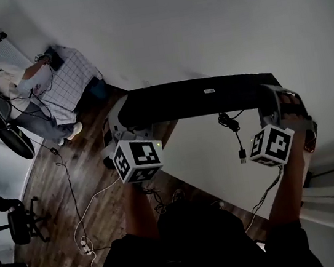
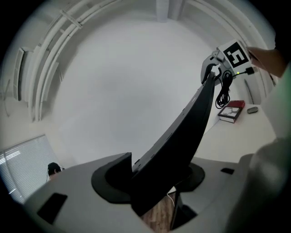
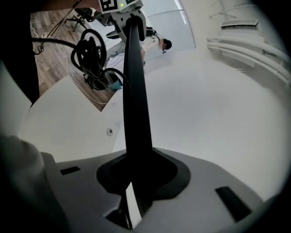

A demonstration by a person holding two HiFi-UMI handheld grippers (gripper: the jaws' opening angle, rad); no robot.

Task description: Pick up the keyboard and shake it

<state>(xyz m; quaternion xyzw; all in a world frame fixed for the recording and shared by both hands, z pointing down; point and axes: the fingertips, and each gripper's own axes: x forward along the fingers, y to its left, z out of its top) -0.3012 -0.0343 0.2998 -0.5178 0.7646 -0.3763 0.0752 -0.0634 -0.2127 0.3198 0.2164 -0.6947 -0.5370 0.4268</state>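
A long black keyboard (image 1: 199, 97) hangs in the air, held level between my two grippers. My left gripper (image 1: 125, 122) is shut on its left end, and my right gripper (image 1: 272, 100) is shut on its right end. In the left gripper view the keyboard (image 2: 182, 132) runs edge-on from my left gripper's jaws (image 2: 154, 182) up to the right gripper (image 2: 213, 68). In the right gripper view the keyboard (image 3: 136, 100) rises edge-on from my right gripper (image 3: 136, 179) toward the left gripper (image 3: 125, 16). Its black cable (image 1: 236, 132) dangles below in a coiled bundle (image 3: 93, 59).
The white table (image 1: 221, 165) lies under the keyboard, with a red book (image 2: 232, 110) and a small grey object (image 2: 252, 109) on it. Wooden floor with loose cables (image 1: 83, 235) is at the left. A seated person (image 1: 22, 83) and an office chair (image 1: 19, 223) are far left.
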